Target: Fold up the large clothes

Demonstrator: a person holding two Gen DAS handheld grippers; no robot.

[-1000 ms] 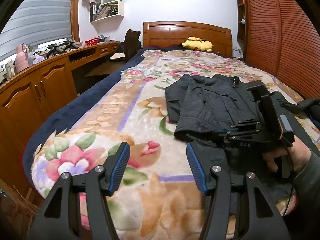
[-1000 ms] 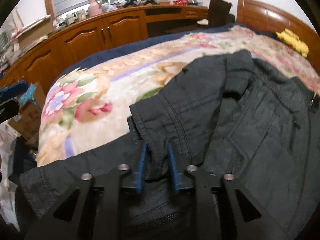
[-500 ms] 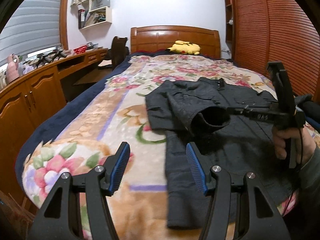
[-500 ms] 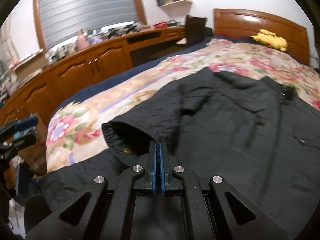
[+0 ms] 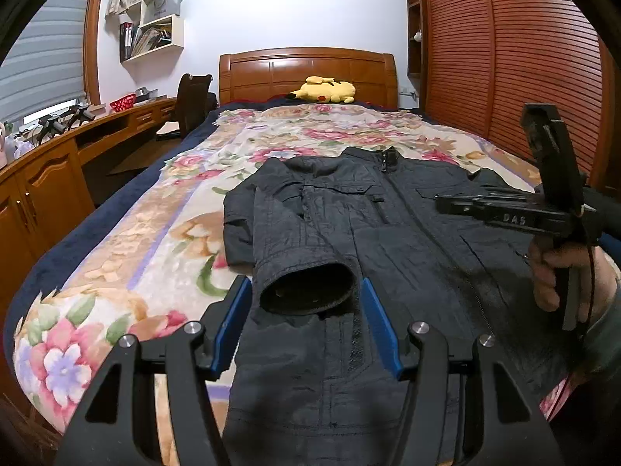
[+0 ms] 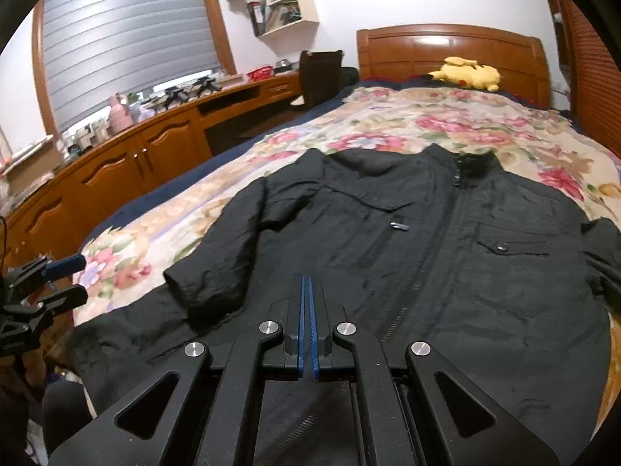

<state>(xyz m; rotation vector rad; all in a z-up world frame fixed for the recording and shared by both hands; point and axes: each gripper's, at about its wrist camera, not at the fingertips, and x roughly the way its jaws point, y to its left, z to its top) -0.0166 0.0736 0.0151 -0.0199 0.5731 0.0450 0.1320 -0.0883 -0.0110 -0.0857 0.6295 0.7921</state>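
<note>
A black zip-up jacket (image 5: 407,233) (image 6: 446,272) lies front up on the floral blanket (image 5: 163,240). Its left sleeve is folded in over the front, and the cuff (image 5: 306,291) (image 6: 205,295) lies free near the hem. My left gripper (image 5: 306,285) (image 6: 73,275) hovers open above that cuff, which shows between the fingers with neither pad touching it. My right gripper (image 6: 307,277) (image 5: 442,200) is held by a hand (image 5: 562,272) above the jacket's lower front. Its jaws are opening, with only a narrow slit between them and nothing inside.
A yellow plush toy (image 5: 326,91) lies by the wooden headboard (image 5: 306,73). Wooden cabinets and a desk (image 5: 46,194) run along the left, with a dark chair (image 5: 194,105). Slatted wardrobe doors (image 5: 504,77) stand close on the right. The bed's foot edge is just below me.
The right gripper carried the sleeve cuff across onto the jacket's front, let it go, then rose and drew back. The left gripper moved right, over the cuff.
</note>
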